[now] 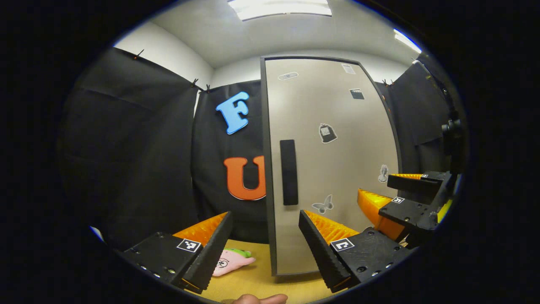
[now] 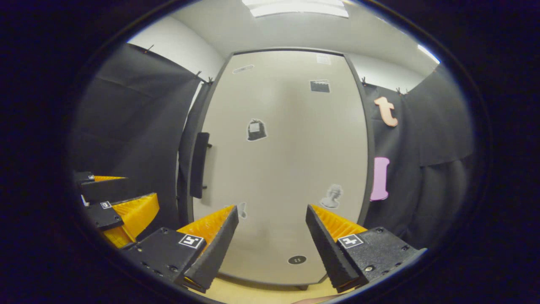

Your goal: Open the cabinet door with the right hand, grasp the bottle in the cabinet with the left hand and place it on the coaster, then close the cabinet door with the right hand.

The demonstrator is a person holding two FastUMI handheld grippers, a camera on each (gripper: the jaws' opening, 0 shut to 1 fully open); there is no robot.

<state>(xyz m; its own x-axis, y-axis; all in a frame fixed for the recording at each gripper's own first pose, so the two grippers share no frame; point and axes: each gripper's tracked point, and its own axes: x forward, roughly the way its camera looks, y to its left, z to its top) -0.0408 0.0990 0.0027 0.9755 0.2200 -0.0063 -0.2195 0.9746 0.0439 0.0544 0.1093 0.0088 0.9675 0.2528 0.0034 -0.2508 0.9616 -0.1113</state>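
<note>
Both my left hand-held gripper (image 1: 265, 240) and right hand-held gripper (image 2: 272, 236) hang released before the tall grey cabinet door (image 1: 329, 160), shut. Left view adds a pink plush toy (image 1: 232, 259) on the wooden surface (image 1: 270, 283).

The left gripper (image 1: 265, 236) has two wedge-shaped fingers with ribbed inner faces, each mounted on a black block with small round screws along its edge and a square black-and-white marker on top. The right gripper (image 2: 272, 236) is built the same way: ribbed wedges, black blocks, screws, and a white-bordered marker on each block. In the left gripper view, the right gripper's blocks also show angular black brackets carrying small markers.
</note>
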